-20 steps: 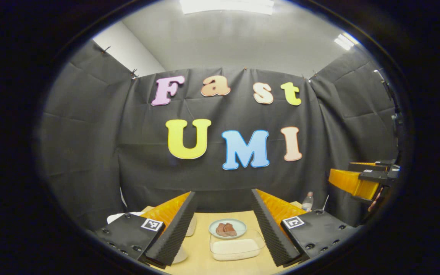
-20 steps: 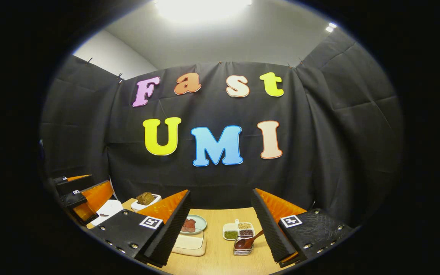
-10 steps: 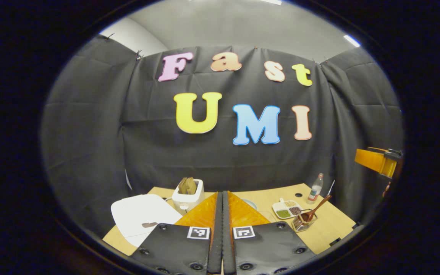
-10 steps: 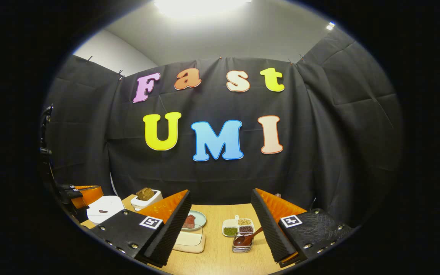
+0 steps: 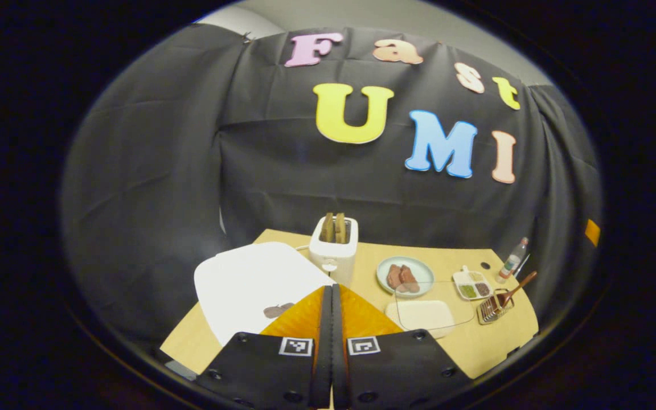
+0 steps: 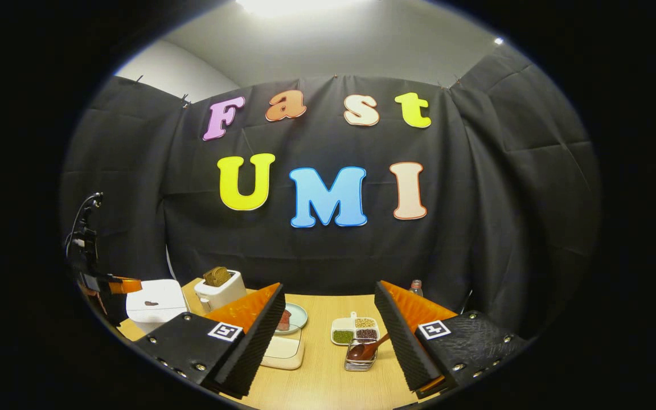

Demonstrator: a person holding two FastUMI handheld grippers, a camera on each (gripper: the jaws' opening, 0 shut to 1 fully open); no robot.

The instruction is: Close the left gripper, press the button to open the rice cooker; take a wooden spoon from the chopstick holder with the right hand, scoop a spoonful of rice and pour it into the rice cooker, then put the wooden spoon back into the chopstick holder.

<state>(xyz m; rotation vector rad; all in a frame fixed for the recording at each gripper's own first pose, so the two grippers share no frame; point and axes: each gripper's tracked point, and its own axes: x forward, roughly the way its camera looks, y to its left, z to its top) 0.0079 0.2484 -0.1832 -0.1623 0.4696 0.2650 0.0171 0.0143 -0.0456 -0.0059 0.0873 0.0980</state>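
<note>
My left gripper (image 5: 331, 296) is pressed closed, empty, above the white rice cooker (image 5: 254, 282) at the desk's (image 5: 493, 347) left edge. My right gripper (image 6: 328, 324) gapes wide, empty; wooden spoon (image 6: 367, 349) sits in the chopstick holder (image 6: 360, 361) mid-desk.

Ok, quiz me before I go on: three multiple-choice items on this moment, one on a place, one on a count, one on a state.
1. Where is the wooden spoon?
A. In the chopstick holder
B. In the right gripper
C. On the plate of meat

2. How many slices stand in the toaster?
A. None
B. Two
C. Four

3. How is the left gripper?
A. Wide open
B. Shut on the spoon
C. Shut, holding nothing

Answers:
1 A: its bowl sits in the holder, handle leaning out.
2 B: two brown slices stick up from the slots.
3 C: its fingers meet above the closed rice cooker.
</note>
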